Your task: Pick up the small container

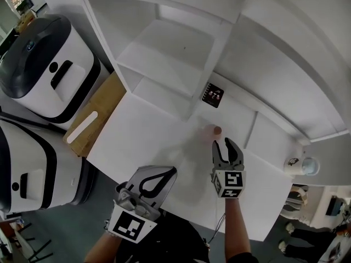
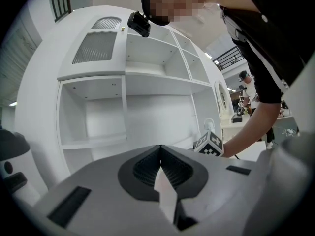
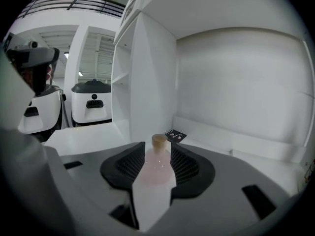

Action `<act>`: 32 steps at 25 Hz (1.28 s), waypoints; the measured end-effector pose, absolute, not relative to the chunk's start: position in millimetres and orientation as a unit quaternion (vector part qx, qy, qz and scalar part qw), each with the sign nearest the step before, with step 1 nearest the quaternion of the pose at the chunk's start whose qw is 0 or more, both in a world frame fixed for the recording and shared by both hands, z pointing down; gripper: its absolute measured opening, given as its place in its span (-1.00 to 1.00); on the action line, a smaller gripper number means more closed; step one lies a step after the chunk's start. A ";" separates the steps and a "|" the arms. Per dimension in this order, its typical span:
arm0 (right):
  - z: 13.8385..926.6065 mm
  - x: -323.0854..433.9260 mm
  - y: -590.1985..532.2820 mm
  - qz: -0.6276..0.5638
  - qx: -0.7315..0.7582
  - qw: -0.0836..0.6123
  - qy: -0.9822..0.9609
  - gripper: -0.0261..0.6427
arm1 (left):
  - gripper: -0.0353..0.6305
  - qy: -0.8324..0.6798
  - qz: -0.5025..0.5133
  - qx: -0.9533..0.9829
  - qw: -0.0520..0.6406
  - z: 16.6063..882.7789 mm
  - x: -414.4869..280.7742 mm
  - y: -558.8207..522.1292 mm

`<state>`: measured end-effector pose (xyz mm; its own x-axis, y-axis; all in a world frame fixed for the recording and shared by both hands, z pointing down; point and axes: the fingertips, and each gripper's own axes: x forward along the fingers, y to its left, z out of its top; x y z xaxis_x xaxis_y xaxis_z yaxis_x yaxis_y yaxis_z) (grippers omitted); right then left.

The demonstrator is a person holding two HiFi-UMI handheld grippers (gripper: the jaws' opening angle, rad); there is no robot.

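The small container (image 1: 211, 131) is a pale pink bottle with a cork-coloured top, upright on the white table (image 1: 142, 136) near the shelf unit. My right gripper (image 1: 223, 144) is open just short of it, jaws pointing at it. In the right gripper view the bottle (image 3: 158, 167) stands in the gap ahead of the jaws of the right gripper (image 3: 157, 147), and neither pad touches it. My left gripper (image 1: 171, 172) hovers over the table's near left part. Its jaws are shut with nothing between them, as the left gripper view (image 2: 161, 149) shows.
A white shelf unit (image 1: 170, 53) stands at the table's far side, with a small black card (image 1: 213, 96) at its foot. Two white and black machines (image 1: 44, 64) and a cardboard box (image 1: 96, 114) stand left of the table. A white cup-like object (image 1: 300, 166) sits far right.
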<state>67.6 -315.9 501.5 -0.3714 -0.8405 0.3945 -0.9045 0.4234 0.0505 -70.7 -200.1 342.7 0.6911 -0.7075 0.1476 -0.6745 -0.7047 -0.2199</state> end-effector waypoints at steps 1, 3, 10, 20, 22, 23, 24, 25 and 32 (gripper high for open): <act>504.6 67.9 -319.3 0.088 0.529 0.186 -0.823 -0.49 | -0.89 0.378 -0.112 -0.916 0.074 343.5 -71.5 -199.8; 510.1 67.4 -325.3 0.089 0.528 0.191 -0.823 -0.49 | -0.89 0.380 -0.113 -0.915 0.072 345.7 -72.9 -199.3; 522.9 60.6 -340.6 0.093 0.523 0.193 -0.825 -0.49 | -0.89 0.386 -0.115 -0.913 0.065 350.4 -75.4 -200.1; 525.8 54.1 -356.4 0.094 0.528 0.180 -0.824 -0.49 | -0.89 0.389 -0.119 -0.911 0.065 354.9 -79.6 -203.0; 526.2 55.4 -356.4 0.093 0.527 0.178 -0.826 -0.50 | -0.89 0.389 -0.121 -0.911 0.065 356.2 -80.3 -202.7; 526.3 55.3 -356.1 0.094 0.526 0.176 -0.827 -0.50 | -0.89 0.389 -0.122 -0.911 0.065 356.7 -80.9 -202.5; 526.2 55.2 -356.0 0.097 0.525 0.175 -0.828 -0.51 | -0.89 0.389 -0.123 -0.911 0.066 356.9 -81.5 -202.5; 526.1 55.1 -356.2 0.098 0.523 0.174 -0.829 -0.51 | -0.89 0.389 -0.122 -0.911 0.067 356.9 -81.9 -202.7; 524.9 58.1 -357.1 0.108 0.528 0.171 -0.825 -0.52 | -0.89 0.382 -0.120 -0.914 0.066 358.4 -82.0 -202.3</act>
<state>58.1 -357.1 524.9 -0.3847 -0.8336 0.3964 -0.9077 0.4195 0.0013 -82.0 -202.3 358.4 0.6796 -0.7139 0.1687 -0.6824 -0.6997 -0.2116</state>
